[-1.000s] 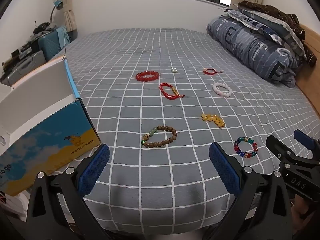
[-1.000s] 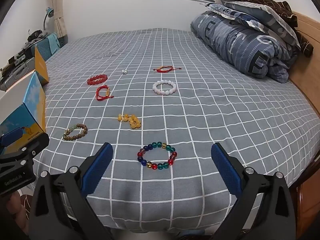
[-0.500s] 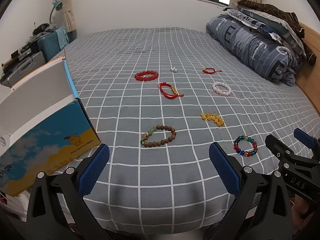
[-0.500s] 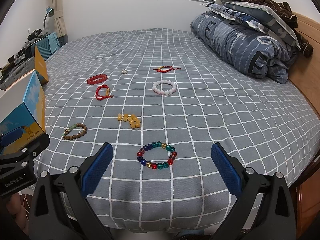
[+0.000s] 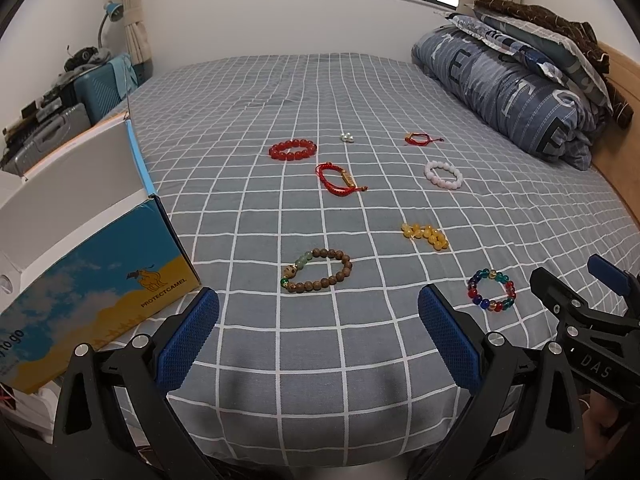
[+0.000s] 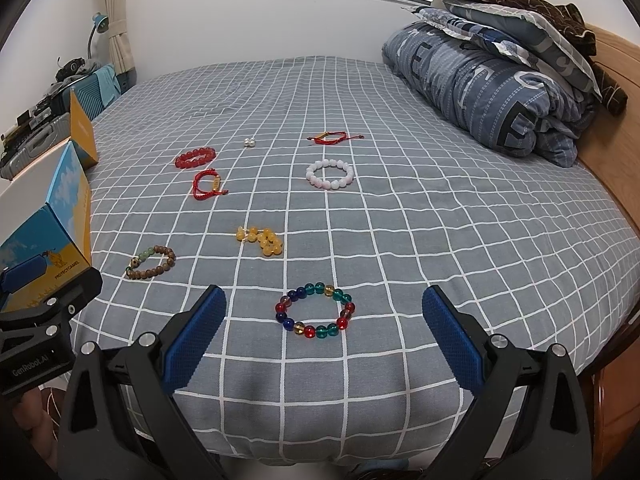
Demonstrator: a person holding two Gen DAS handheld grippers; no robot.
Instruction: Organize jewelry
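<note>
Several bracelets lie spread on the grey checked bed [image 5: 256, 208]. A brown wooden bead bracelet [image 5: 317, 271] lies just ahead of my open, empty left gripper [image 5: 318, 320]. A multicoloured glass bead bracelet [image 6: 315, 311] lies between the tips of my open, empty right gripper [image 6: 324, 320]. Further off lie a yellow bead bracelet [image 6: 261, 240], a white bead bracelet [image 6: 330, 174], a red bead bracelet [image 5: 293, 149], two red cord bracelets [image 5: 338, 178] [image 6: 330, 137] and small pearls [image 5: 347, 137]. An open blue-and-yellow box [image 5: 80, 248] stands at the bed's left edge.
A folded blue quilt and pillows [image 6: 492, 84] lie at the head of the bed on the right. A wooden bed frame [image 6: 612, 152] runs along the right. Suitcases and clutter [image 5: 68, 104] stand at the far left by the wall.
The left gripper's view has drifted slightly; the bracelets sit a little higher in it. Nothing has been picked up and both grippers stay open.
</note>
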